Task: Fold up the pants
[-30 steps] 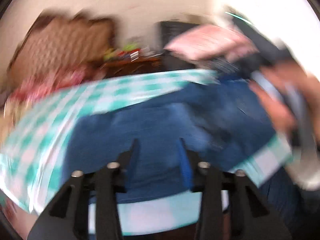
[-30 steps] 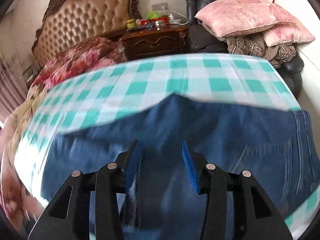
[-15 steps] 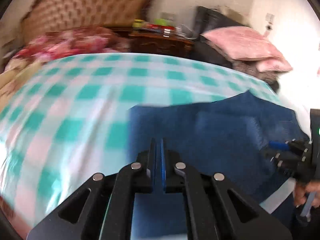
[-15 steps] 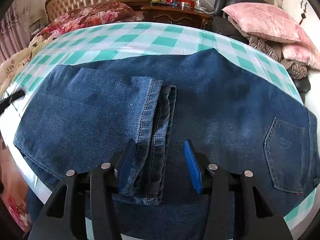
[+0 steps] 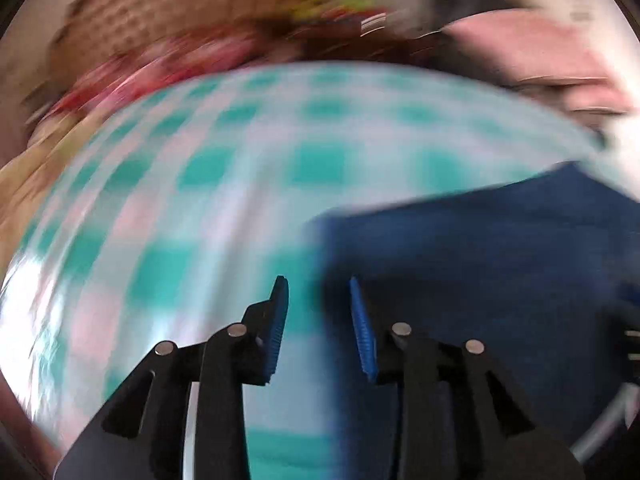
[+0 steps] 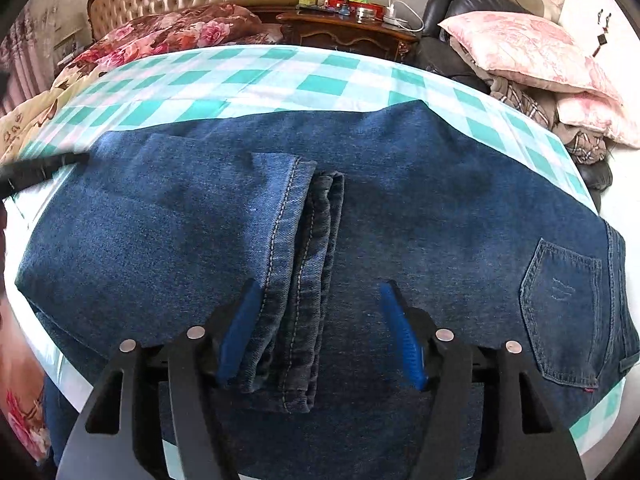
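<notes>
The jeans (image 6: 400, 216) lie folded on the checked table (image 6: 256, 80), filling mid-frame. Right gripper (image 6: 320, 336) jaws just spread, hems loose between them. Left gripper (image 5: 320, 328) jaws just opened, gripping nothing.

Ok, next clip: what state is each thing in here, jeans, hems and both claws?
Jeans: flat on the checked cloth, legs folded over the seat.
Hems: stacked, lying between the right claw's pads, not pinched.
Right claw: open, just widened.
Left claw: open, just reopened, empty, at the jeans' edge.
</notes>
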Available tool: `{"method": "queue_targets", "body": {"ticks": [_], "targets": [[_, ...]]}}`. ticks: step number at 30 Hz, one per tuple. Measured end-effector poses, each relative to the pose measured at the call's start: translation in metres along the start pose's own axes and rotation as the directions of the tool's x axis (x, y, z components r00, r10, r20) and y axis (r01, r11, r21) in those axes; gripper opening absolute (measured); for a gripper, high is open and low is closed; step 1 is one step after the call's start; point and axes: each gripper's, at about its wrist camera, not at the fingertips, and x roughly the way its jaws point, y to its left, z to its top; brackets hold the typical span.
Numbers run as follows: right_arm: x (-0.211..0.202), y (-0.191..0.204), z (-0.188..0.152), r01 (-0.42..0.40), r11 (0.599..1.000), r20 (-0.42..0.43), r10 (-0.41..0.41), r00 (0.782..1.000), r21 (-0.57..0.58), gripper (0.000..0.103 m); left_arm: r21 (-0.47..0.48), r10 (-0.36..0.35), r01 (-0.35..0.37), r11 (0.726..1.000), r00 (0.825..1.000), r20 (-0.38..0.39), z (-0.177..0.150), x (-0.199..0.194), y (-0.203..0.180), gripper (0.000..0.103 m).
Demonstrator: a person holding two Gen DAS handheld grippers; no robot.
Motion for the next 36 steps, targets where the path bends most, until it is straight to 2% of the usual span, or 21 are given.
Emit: {"method": "queue_targets", "body": {"ticks": [1,2,3,5,6,7,9,12,15,16,17,19,21,23,26,28,30,32,33,34,36], "targets": [[0.000,0.000,0.000,0.002,1.000,0.001,-0.002,1.000,-0.004,0.062,-0.093,0.087,-0.086,0.992,0.996,0.010,-0.007,-0.010,0.015,0.038],[0.000,0.000,0.000,0.005,1.000,0.003,-0.005,1.000,-0.006,0.063,-0.153,0.124,-0.118,0.981,0.992,0.030,-0.013,-0.023,0.024,0.038],[0.000,-0.001,0.000,0.006,1.000,0.002,-0.006,1.000,-0.004,0.065,-0.189,0.110,-0.096,0.977,0.992,0.063,-0.020,-0.036,0.025,0.038],[-0.001,-0.004,0.003,0.011,1.000,-0.013,-0.011,1.000,0.021,0.065,-0.131,-0.054,0.068,0.989,0.993,0.107,-0.041,-0.060,0.001,0.043],[-0.003,-0.004,0.005,0.026,0.999,-0.011,-0.026,1.000,0.034,0.065,-0.087,-0.130,0.139,0.986,0.986,0.103,-0.047,-0.065,-0.013,0.048],[-0.010,-0.002,0.006,0.052,0.998,0.014,-0.052,0.999,0.040,0.065,-0.001,-0.225,0.226,0.974,0.969,0.102,-0.061,-0.072,-0.038,0.049],[-0.024,0.011,0.009,0.040,0.999,0.085,-0.040,0.996,0.003,0.065,0.092,-0.261,0.252,0.963,0.961,0.094,-0.075,-0.074,-0.064,0.053],[-0.031,0.034,0.008,-0.014,0.997,0.127,0.024,0.992,-0.080,0.065,0.167,-0.203,0.186,0.968,0.975,0.088,-0.089,-0.062,-0.072,0.055],[-0.016,0.035,0.002,0.046,0.992,0.085,-0.037,0.996,-0.115,0.065,0.079,-0.106,0.098,0.992,0.988,0.111,-0.086,-0.059,-0.035,0.055],[-0.005,0.024,-0.002,0.063,0.994,0.040,-0.060,0.997,-0.091,0.065,0.010,-0.047,0.046,0.999,0.992,0.116,-0.084,-0.058,-0.015,0.053],[-0.003,0.018,-0.004,0.038,0.997,0.034,-0.036,0.999,-0.068,0.068,-0.056,-0.031,0.038,0.998,0.992,0.125,-0.084,-0.062,0.000,0.053],[-0.003,0.003,-0.006,0.002,1.000,0.022,-0.002,1.000,-0.011,0.072,-0.093,-0.093,0.109,0.990,0.983,0.161,-0.080,-0.073,0.007,0.053],[-0.012,0.002,-0.004,0.039,0.999,0.056,-0.038,0.998,-0.007,0.072,-0.034,-0.143,0.152,0.988,0.971,0.191,-0.077,-0.080,-0.011,0.056],[-0.023,0.008,0.003,0.002,1.000,0.105,-0.001,0.994,-0.007,0.074,-0.027,-0.239,0.246,0.969,0.958,0.161,-0.074,-0.075,-0.032,0.058],[-0.025,0.022,0.018,-0.017,1.000,0.137,0.017,0.990,0.004,0.083,-0.104,-0.197,0.209,0.972,0.973,0.117,-0.071,-0.070,-0.045,0.063],[-0.019,0.034,0.030,-0.010,1.000,0.154,0.011,0.988,-0.011,0.088,-0.178,-0.183,0.205,0.962,0.974,0.134,-0.066,-0.073,-0.042,0.085],[-0.005,0.041,0.037,-0.020,1.000,0.123,0.021,0.992,-0.013,0.088,-0.236,-0.153,0.184,0.954,0.978,0.141,-0.058,-0.071,-0.039,0.088],[0.013,0.043,0.034,0.008,0.998,0.047,-0.005,0.999,-0.054,0.088,-0.191,-0.133,0.167,0.967,0.975,0.177,-0.048,-0.072,-0.048,0.090],[0.016,0.040,0.030,0.027,0.998,0.046,-0.024,0.999,-0.057,0.088,-0.140,-0.112,0.138,0.980,0.977,0.180,-0.045,-0.071,-0.054,0.090],[0.017,0.034,0.024,0.029,0.999,0.054,-0.027,0.998,-0.044,0.088,-0.080,-0.077,0.092,0.993,0.982,0.174,-0.039,-0.064,-0.063,0.090],[0.017,0.018,0.015,0.000,1.000,0.040,0.000,0.999,-0.003,0.088,-0.013,-0.090,0.092,0.996,0.988,0.123,-0.033,-0.049,-0.068,0.090]]}}
